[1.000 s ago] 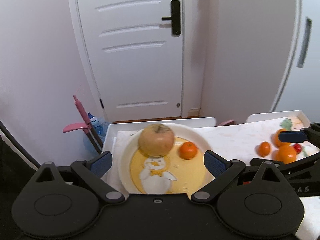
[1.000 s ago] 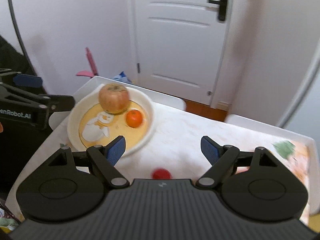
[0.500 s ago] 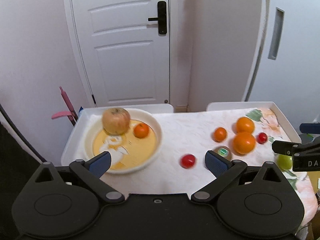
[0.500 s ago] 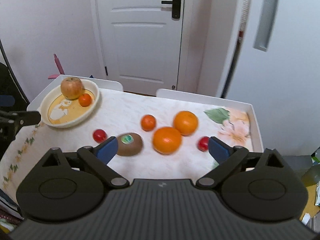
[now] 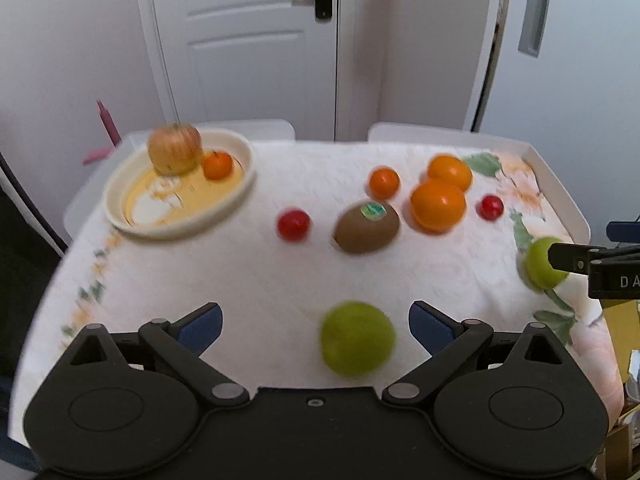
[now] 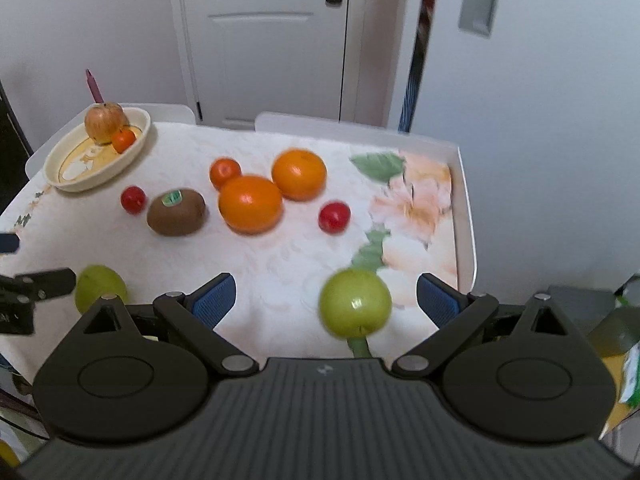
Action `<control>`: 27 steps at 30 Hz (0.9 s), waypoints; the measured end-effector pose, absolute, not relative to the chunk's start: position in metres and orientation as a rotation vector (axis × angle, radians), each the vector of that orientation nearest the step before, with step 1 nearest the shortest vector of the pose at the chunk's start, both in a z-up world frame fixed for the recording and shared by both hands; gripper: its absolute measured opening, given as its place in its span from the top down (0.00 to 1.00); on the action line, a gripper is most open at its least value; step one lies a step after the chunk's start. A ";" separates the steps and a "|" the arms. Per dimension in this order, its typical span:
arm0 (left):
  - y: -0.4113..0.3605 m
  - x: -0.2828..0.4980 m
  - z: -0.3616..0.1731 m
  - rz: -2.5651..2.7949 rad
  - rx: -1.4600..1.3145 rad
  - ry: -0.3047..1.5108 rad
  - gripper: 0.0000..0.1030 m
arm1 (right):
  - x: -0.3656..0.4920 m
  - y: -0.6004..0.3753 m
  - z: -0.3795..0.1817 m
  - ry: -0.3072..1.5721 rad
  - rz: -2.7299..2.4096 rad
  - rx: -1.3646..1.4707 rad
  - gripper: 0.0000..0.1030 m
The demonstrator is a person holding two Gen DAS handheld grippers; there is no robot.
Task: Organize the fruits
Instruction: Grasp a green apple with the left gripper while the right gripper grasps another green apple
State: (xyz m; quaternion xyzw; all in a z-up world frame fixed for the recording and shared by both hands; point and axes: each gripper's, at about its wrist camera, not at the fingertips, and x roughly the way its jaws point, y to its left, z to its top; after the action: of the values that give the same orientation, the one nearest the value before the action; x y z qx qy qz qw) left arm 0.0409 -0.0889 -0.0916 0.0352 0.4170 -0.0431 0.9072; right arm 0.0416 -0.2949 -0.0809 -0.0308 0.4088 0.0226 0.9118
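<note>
A cream bowl point(image 5: 120, 216) point(image 6: 52, 172) at the table's far left holds an apple point(image 5: 174, 150) and a small tangerine point(image 5: 217, 165). Loose on the cloth lie a kiwi point(image 5: 367, 229) point(image 6: 176, 217), two oranges point(image 5: 438, 204) point(image 6: 250, 204), a tangerine point(image 5: 384, 183), two red tomatoes point(image 5: 293, 224) point(image 5: 490, 207). My left gripper point(image 5: 316, 322) is open, with a green apple point(image 5: 357, 338) between its fingers, untouched. My right gripper point(image 6: 325, 298) is open, with another green apple point(image 6: 355, 309) between its fingers.
The table is a white tray-edged top point(image 6: 464, 208) with a floral cloth. A white door point(image 5: 248, 40) and wall stand behind. A pink object point(image 5: 105, 120) stands beyond the far left corner. Clutter sits off the right edge point(image 6: 624, 340).
Both grippers have pulled back from the bowl toward the near edge. The whole table has come into view, and a green apple now sits between each gripper's open fingers.
</note>
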 end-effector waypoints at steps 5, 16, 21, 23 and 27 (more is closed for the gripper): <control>-0.107 0.041 -0.115 -0.066 0.079 0.882 0.12 | 0.042 -0.307 -0.103 0.862 0.071 -0.049 0.00; -0.116 0.054 -0.143 -0.033 0.049 0.937 0.43 | 0.054 -0.316 -0.124 0.878 0.091 -0.023 0.00; -0.115 0.055 -0.143 -0.035 0.044 0.932 0.44 | 0.058 -0.317 -0.126 0.880 0.090 -0.015 0.00; -0.115 0.055 -0.143 -0.036 0.044 0.932 0.44 | 0.060 -0.318 -0.128 0.884 0.088 -0.011 0.00; -0.115 0.055 -0.142 -0.038 0.038 0.931 0.44 | 0.066 -0.319 -0.132 0.904 0.089 -0.007 0.14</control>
State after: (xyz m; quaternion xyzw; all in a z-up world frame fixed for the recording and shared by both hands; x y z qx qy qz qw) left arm 0.0546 -0.1152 -0.1421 0.0182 0.4488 -0.0181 0.8933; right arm 0.0665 -0.3193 -0.1322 -0.0035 0.4364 0.0427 0.8987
